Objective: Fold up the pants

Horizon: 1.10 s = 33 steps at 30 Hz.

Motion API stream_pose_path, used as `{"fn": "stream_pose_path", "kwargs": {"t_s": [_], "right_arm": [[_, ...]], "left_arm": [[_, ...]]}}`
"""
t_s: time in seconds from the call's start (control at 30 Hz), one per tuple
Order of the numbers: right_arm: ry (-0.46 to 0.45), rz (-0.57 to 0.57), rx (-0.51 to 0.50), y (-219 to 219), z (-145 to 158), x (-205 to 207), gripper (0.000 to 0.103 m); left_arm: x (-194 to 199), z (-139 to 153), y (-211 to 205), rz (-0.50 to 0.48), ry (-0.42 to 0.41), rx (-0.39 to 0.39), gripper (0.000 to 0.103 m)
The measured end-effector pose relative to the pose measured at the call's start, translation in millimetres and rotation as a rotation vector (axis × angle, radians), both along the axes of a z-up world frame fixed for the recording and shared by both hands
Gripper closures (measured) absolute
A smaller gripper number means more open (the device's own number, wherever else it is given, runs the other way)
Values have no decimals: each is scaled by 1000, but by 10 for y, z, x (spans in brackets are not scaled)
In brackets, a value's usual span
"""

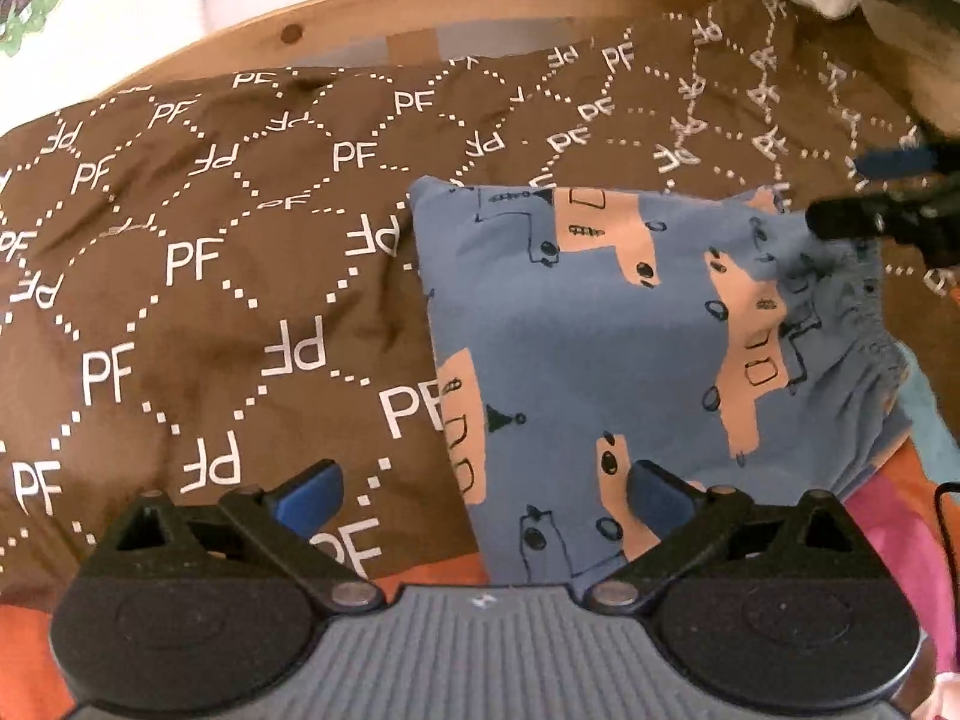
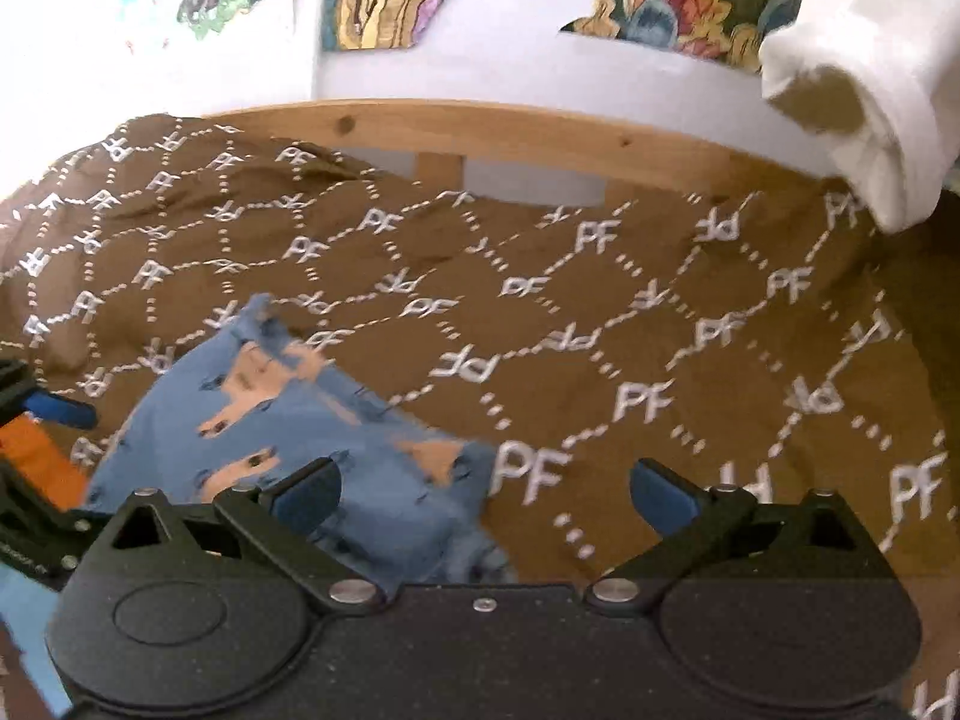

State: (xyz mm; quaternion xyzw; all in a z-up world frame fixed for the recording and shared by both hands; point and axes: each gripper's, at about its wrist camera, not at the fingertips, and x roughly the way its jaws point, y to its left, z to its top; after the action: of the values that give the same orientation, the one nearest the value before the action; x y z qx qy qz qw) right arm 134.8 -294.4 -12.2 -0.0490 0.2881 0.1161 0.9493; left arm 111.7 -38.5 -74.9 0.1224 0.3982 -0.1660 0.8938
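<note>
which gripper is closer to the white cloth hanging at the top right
Right. The right gripper is open over the brown blanket, on the white cloth side. The left gripper is open at the blue pants, farther away.

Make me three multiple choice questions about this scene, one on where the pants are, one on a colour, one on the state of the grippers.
1. The pants lie on: A a brown blanket, B a wooden table, C a chair.
2. The pants' main colour: A green, B blue, C white.
3. The left gripper and right gripper are: A both shut on cloth, B one shut, C both open.

Answers: A, the brown blanket with PF lettering lies under them; B, blue cloth with peach patches; C, each pair of fingers stands apart, holding nothing.
</note>
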Motion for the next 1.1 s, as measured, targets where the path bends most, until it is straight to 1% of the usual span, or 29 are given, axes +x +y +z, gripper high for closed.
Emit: {"fn": "stream_pose_path", "kwargs": {"t_s": [0.07,0.13,0.17,0.23,0.33,0.43,0.5,0.53,0.57,0.6,0.63,0.67,0.7,0.73,0.77,0.8,0.87,0.97,1.03,1.1], "right_arm": [[36,47,98,-80,-22,32,1],[98,102,199,-182,-49,137,1],[129,113,242,-242,-71,211,1],[177,109,296,-312,-105,348,2],[230,88,327,-382,-172,520,11],[226,120,300,-337,-176,545,25],[222,144,275,-283,-188,543,44],[229,148,277,-270,-199,546,49],[238,159,287,-283,-216,542,60],[239,161,290,-271,-223,538,64],[231,161,285,-260,-222,526,67],[224,164,280,-246,-217,513,75],[218,160,278,-245,-206,507,80],[209,155,279,-246,-193,497,81],[195,154,278,-240,-172,474,84],[180,156,266,-233,-148,450,86],[145,153,228,-179,-78,384,87],[75,161,192,-110,97,287,88],[20,176,161,-57,242,238,88],[-28,185,146,-28,398,233,88]], "left_arm": [[0,27,72,5,19,-73,0],[15,40,141,13,45,-141,0],[30,38,165,17,57,-162,0],[75,15,195,15,91,-184,0],[134,-33,228,22,128,-203,2],[139,-51,222,-16,138,-213,9],[122,-56,195,-41,131,-195,19],[108,-59,186,-55,129,-189,21],[99,-59,177,-63,126,-185,27],[95,-57,170,-71,127,-186,39],[89,-51,163,-81,134,-190,47],[99,-41,151,-85,141,-194,55],[100,-28,145,-80,138,-192,62],[95,-12,142,-77,133,-189,66],[99,4,136,-78,131,-193,76],[93,28,147,-75,130,-206,81],[74,82,165,-71,124,-225,85],[27,203,141,-83,83,-227,87],[0,304,126,-84,46,-236,87],[-5,423,107,-79,-7,-235,87]]}}
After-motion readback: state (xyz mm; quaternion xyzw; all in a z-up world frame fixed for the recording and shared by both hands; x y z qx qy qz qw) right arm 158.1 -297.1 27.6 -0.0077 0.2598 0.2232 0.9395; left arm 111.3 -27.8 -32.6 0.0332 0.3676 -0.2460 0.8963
